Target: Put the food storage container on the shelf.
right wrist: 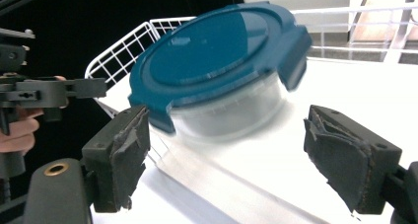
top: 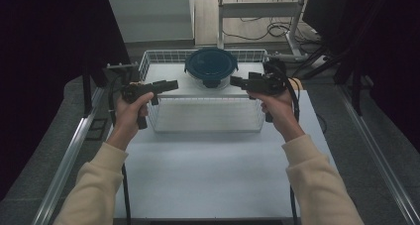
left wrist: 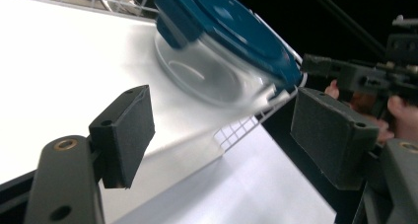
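A round clear container (top: pixel 211 69) with a dark blue clip lid stands on the white floor at the back of a white wire basket (top: pixel 168 52). My left gripper (top: pixel 174 84) points at it from the left, over the basket's left side, and is open with nothing between its pads. From the right, my right gripper (top: pixel 234 81) points at it, open and empty too. In the left gripper view the container (left wrist: pixel 231 51) lies beyond the open jaws of the left gripper (left wrist: pixel 222 113). The right gripper view has the container (right wrist: pixel 222 66) close ahead of the right gripper (right wrist: pixel 226 135).
The basket stands at the far end of a pale table (top: pixel 213 175), with bare tabletop between it and the person. Metal rails (top: pixel 64 160) run along both sides of the table. Behind the basket are a white frame (top: pixel 257 9) and floor cables (top: pixel 277 29).
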### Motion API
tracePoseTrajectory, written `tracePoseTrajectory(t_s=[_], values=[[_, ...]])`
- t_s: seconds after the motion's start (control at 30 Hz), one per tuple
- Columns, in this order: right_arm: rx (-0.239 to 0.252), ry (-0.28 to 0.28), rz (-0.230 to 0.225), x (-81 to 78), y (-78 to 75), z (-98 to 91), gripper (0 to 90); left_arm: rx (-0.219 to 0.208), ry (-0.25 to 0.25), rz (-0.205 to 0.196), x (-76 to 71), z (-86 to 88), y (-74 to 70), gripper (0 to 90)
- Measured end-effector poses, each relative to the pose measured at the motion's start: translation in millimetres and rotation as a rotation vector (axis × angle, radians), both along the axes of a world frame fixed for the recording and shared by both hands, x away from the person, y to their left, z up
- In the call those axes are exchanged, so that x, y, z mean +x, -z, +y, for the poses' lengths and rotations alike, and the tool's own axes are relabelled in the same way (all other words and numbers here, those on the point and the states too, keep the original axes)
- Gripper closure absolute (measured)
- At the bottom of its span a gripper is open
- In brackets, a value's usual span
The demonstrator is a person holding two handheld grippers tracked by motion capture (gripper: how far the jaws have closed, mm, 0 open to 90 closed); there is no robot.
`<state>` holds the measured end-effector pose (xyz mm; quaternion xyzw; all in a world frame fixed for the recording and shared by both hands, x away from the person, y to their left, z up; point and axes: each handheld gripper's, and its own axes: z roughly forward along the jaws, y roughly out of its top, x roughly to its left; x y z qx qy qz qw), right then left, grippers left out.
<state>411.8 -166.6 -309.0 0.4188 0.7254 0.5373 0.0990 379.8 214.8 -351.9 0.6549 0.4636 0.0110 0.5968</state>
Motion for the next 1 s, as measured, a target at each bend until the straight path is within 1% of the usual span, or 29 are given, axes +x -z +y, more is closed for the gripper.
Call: tracePoseTrajectory(t_s=[0.03,0.07,0.13,0.17,0.2,0.23,0.27,0.33,0.37,0.4,0.43,0.5,0.53,0.57,0.6,0.63,0.67,0.7,0.73,0.77,0.8,0.83,0.87,0.9,0.93,0.97,1.0], values=[[0.002,-0.004,-0.015,-10.4,4.2,-8.6,17.7,0.011,0.01,-0.015,-10.7,-0.7,5.4,23.7],[0.002,-0.004,-0.015,-10.4,4.2,-8.6,17.7,0.011,0.01,-0.015,-10.7,-0.7,5.4,23.6],[-0.003,-0.01,-0.039,-22.5,10.1,-17.5,17.7,0.017,0.019,-0.019,-21.6,-0.6,12.6,23.5],[-0.017,-0.012,-0.058,-35.8,18.3,-25.9,17.6,0.033,0.031,-0.02,-33.1,0.7,20.7,23.3],[-0.023,-0.016,-0.067,-42.9,22.9,-30.4,17.6,0.033,0.031,-0.02,-33.1,0.7,20.7,23.1],[-0.026,-0.019,-0.073,-50.4,28.0,-34.9,17.6,0.048,0.029,-0.03,-44.8,3.5,28.3,23.0],[-0.028,-0.022,-0.077,-56.1,32.3,-38.0,17.5,0.055,0.028,-0.037,-53.3,5.9,34.1,22.9],[-0.059,-0.036,-0.093,-72.5,48.0,-46.6,17.4,0.058,0.024,-0.04,-66.5,9.5,44.6,22.7],[-0.078,-0.038,-0.102,-78.8,56.1,-50.2,17.4,0.068,0.025,-0.04,-72.3,11.0,50.5,22.7],[-0.093,-0.038,-0.104,-84.5,64.2,-53.5,17.3,0.068,0.025,-0.04,-72.3,11.0,50.5,22.6],[-0.105,-0.039,-0.104,-88.4,70.2,-55.9,17.2,0.095,0.02,-0.033,-82.6,12.6,63.2,22.5],[-0.132,-0.044,-0.102,-97.7,87.8,-62.5,17.1,0.125,0.008,-0.025,-90.9,13.5,76.4,22.2],[-0.132,-0.044,-0.102,-97.7,87.8,-62.5,17.1,0.125,0.008,-0.025,-90.9,13.5,76.4,22.1],[-0.142,-0.046,-0.1,-101.2,95.1,-65.3,17.1,0.14,0.005,-0.021,-93.6,13.5,81.2,22.1],[-0.147,-0.048,-0.097,-103.5,100.3,-67.5,17.0,0.164,0.001,-0.018,-97.0,13.9,87.8,22.0],[-0.167,-0.049,-0.087,-109.4,113.2,-73.9,16.9,0.189,-0.003,-0.01,-100.3,14.7,94.3,21.6],[-0.167,-0.049,-0.087,-109.4,113.2,-73.9,16.9,0.221,-0.007,0.003,-104.3,15.7,102.0,21.6],[-0.158,-0.036,-0.067,-114.8,125.6,-81.1,16.9,0.248,-0.018,0.018,-110.3,18.0,111.6,21.3],[-0.158,-0.036,-0.067,-114.8,125.6,-81.1,16.9,0.248,-0.018,0.018,-110.3,18.0,111.6,21.3],[-0.149,-0.028,-0.042,-119.5,140.4,-87.4,16.9,0.265,-0.019,0.035,-116.2,19.6,122.0,21.2],[-0.149,-0.028,-0.042,-119.5,140.4,-87.4,16.9,0.265,-0.019,0.035,-116.2,19.6,122.0,21.2],[-0.163,-0.019,-0.019,-120.9,152.0,-89.5,16.9,0.277,-0.026,0.04,-119.6,19.2,128.1,21.2],[-0.163,-0.019,-0.019,-120.9,152.0,-89.5,16.9,0.277,-0.026,0.04,-119.6,19.2,128.1,21.3],[-0.196,-0.021,0.002,-121.6,161.9,-89.4,16.9,0.3,-0.028,0.047,-122.1,17.5,133.2,21.0],[-0.196,-0.021,0.002,-121.6,161.9,-89.4,16.9,0.3,-0.028,0.047,-122.1,17.5,133.2,21.3],[-0.217,-0.02,0.005,-122.4,166.2,-88.0,16.7,0.303,-0.028,0.051,-123.2,16.7,135.2,21.2],[-0.217,-0.02,0.005,-122.4,166.2,-88.0,16.7,0.3,-0.027,0.055,-124.0,16.4,137.0,21.2]])
